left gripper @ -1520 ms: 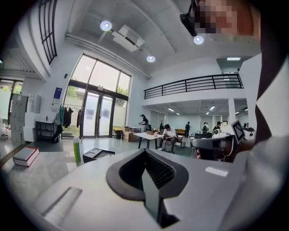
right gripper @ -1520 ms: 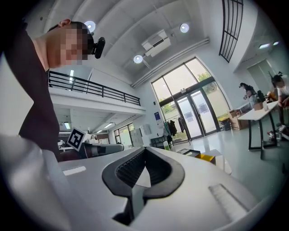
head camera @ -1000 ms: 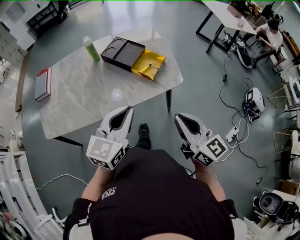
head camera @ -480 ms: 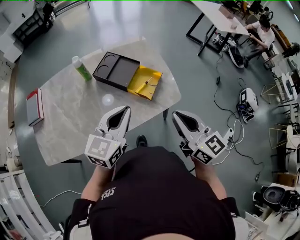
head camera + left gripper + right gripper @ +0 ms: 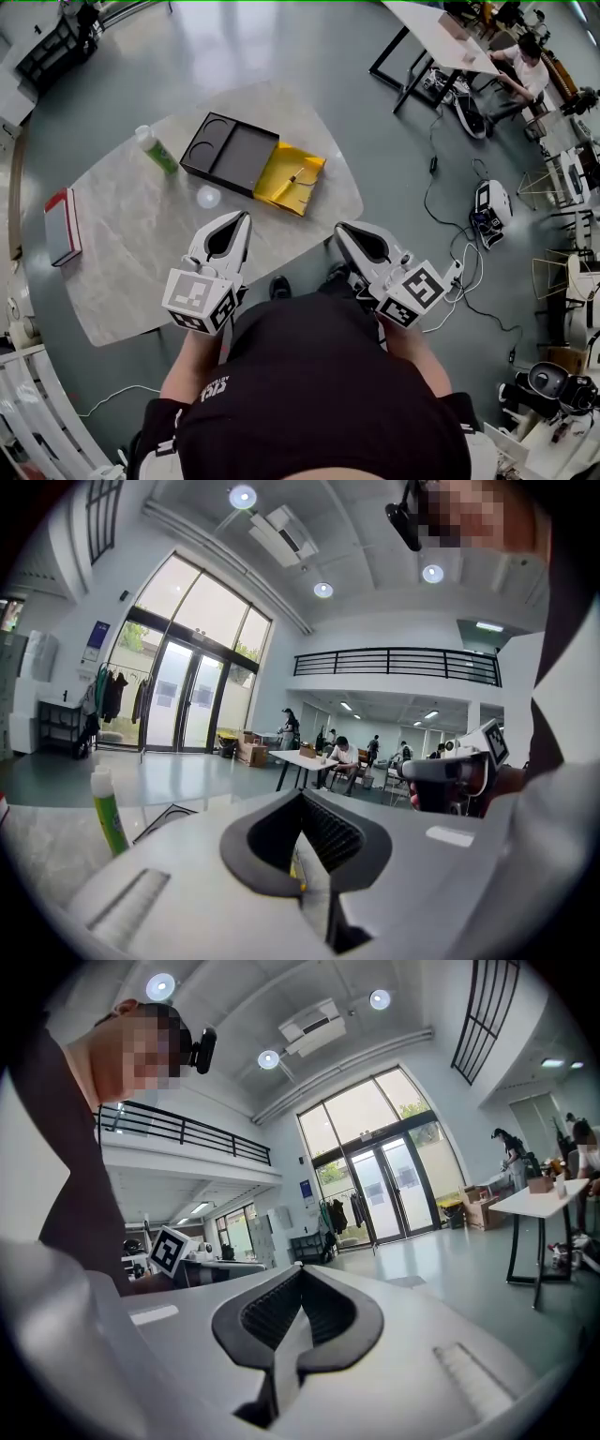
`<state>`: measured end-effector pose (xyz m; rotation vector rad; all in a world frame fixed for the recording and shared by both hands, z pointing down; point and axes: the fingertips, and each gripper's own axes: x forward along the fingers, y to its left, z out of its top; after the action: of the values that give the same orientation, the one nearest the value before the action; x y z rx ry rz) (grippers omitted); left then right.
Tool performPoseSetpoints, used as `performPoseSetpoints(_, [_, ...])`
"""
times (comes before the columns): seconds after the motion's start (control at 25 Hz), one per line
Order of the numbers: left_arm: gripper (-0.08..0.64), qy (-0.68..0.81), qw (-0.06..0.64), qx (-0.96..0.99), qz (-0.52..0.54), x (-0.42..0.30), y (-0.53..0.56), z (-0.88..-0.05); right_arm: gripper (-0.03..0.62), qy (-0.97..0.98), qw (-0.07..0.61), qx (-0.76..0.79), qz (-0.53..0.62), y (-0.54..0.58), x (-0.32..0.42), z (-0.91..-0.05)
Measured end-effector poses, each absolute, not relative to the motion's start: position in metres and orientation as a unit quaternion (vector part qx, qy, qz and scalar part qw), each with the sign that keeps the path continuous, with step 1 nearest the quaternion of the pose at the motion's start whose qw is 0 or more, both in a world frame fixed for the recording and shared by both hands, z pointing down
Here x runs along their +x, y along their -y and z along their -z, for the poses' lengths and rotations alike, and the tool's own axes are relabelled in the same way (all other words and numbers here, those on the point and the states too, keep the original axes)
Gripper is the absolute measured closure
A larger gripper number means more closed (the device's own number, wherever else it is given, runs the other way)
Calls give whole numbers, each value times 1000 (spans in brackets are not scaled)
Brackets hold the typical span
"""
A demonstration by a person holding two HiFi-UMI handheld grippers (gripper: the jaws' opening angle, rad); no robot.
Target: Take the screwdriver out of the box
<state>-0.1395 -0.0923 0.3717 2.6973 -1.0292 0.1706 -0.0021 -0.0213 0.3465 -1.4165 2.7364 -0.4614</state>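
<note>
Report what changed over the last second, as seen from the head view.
The person stepped up to the table, carrying both grippers forward. The left gripper now reaches over its near edge, and the right gripper is close to that edge. Nothing was taken hold of or let go: both sets of jaws stay shut and empty. The box, bottle and book lie as before.

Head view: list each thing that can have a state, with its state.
box: open
screwdriver: lying in the box's yellow part
bottle: upright, capped
book: closed, flat
left gripper: shut, empty
right gripper: shut, empty
</note>
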Motion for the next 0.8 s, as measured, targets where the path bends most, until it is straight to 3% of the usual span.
performPoseSetpoints(0.8, [558, 489, 119, 861, -80, -32, 184, -370, 578, -931, 14, -323, 168, 144, 126, -357])
